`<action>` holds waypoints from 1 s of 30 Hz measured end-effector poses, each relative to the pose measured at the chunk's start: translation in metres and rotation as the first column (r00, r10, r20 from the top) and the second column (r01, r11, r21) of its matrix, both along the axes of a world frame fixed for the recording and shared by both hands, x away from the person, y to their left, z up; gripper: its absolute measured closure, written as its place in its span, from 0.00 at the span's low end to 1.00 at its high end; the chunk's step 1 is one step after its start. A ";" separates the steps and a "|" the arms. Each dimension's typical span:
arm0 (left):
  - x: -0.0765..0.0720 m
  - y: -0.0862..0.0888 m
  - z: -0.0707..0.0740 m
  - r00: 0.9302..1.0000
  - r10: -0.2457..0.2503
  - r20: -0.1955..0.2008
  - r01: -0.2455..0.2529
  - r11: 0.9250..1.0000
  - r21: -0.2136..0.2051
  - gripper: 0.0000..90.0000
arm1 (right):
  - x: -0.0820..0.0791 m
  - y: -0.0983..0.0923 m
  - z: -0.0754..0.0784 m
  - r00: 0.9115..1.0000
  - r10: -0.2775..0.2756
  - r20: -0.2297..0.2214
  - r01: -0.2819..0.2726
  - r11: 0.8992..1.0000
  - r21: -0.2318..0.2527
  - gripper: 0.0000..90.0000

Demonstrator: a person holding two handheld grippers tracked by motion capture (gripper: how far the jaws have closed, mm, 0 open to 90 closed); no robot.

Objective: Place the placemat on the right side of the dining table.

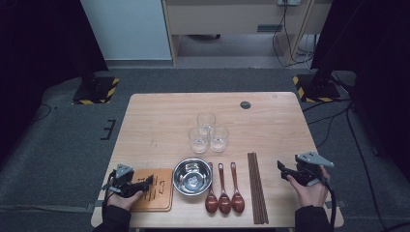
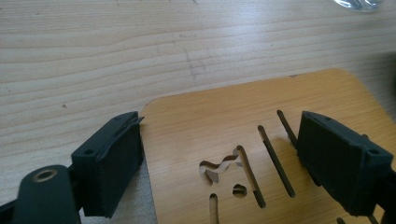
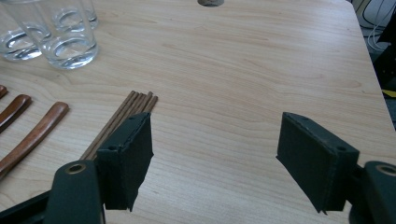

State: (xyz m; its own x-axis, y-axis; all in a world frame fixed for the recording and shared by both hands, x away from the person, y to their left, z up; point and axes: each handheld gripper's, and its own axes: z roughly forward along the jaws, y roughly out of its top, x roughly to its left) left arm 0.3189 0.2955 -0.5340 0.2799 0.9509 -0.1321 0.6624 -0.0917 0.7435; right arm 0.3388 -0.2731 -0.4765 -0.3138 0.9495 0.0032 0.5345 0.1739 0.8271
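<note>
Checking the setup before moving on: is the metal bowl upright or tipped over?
Upright: the metal bowl sits mouth up, its shiny inside showing, between the wooden board and the spoons.

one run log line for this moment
left gripper: open astride wooden trivet edge | right gripper: open, empty, beside chopsticks

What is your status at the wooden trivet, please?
Left gripper open, straddling trivet corner. Right gripper open, empty, beside chopsticks. Nothing in the way.

high view looking down and forward over the whole table | left gripper view sitting close above the wooden board | right gripper view facing the chopsticks, shared with high view
</note>
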 end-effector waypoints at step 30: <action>0.003 0.004 0.001 1.000 0.016 -0.002 -0.016 1.000 -0.018 0.21 | 0.004 0.052 0.047 0.986 0.138 0.095 -0.142 0.989 0.047 0.30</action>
State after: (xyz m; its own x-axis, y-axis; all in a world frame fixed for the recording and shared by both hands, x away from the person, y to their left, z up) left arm 0.3224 0.2994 -0.5330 0.2642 0.9528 -0.1494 0.6649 -0.0677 0.7439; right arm 0.3429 -0.2207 -0.4296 -0.4449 0.8954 0.0176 0.4298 0.1962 0.8814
